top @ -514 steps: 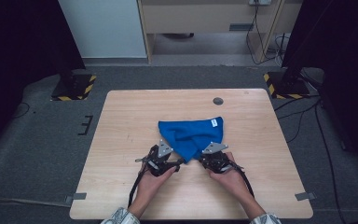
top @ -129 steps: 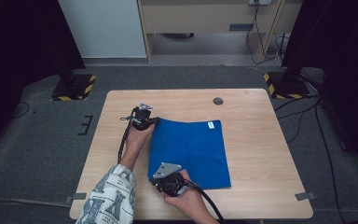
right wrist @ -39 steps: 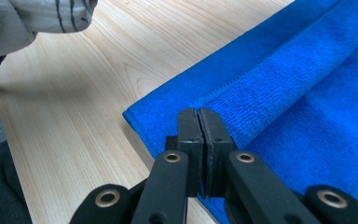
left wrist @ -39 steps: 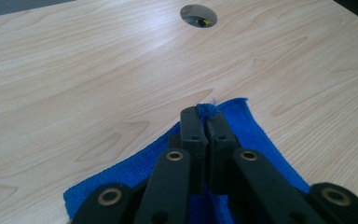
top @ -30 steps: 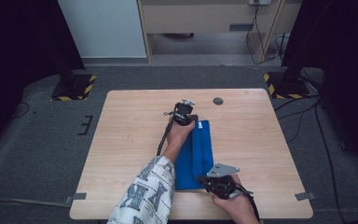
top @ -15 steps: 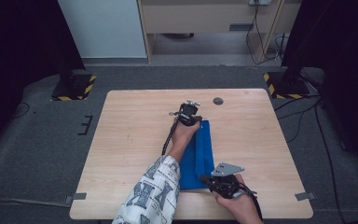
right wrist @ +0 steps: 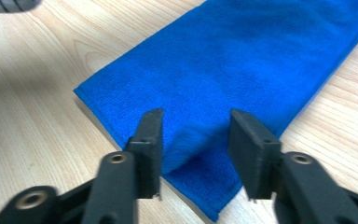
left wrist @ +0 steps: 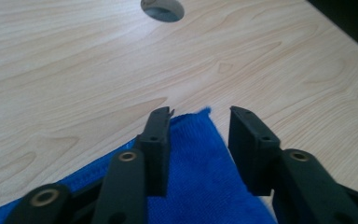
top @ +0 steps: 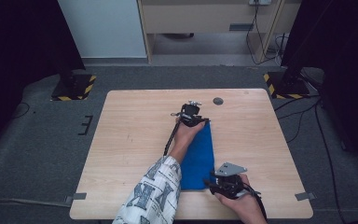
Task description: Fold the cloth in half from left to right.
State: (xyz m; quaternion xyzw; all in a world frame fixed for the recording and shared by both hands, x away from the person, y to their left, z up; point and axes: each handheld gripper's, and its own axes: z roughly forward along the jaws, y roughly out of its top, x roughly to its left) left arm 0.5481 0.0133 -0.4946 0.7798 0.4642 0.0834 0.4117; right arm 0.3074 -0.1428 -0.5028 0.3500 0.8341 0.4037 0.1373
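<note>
blue cloth (top: 200, 154): left gripper (top: 192, 115) reaches far end, right gripper (top: 223, 179) near end.

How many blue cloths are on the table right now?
1. A single folded blue cloth lies as a narrow strip on the table, running from the left tongs at its far end to the right tongs at its near end.

Light wooden table (top: 130, 140); folded blue cloth (top: 200, 154) lying flat on it, round grommet (top: 218, 101) near far edge
</note>
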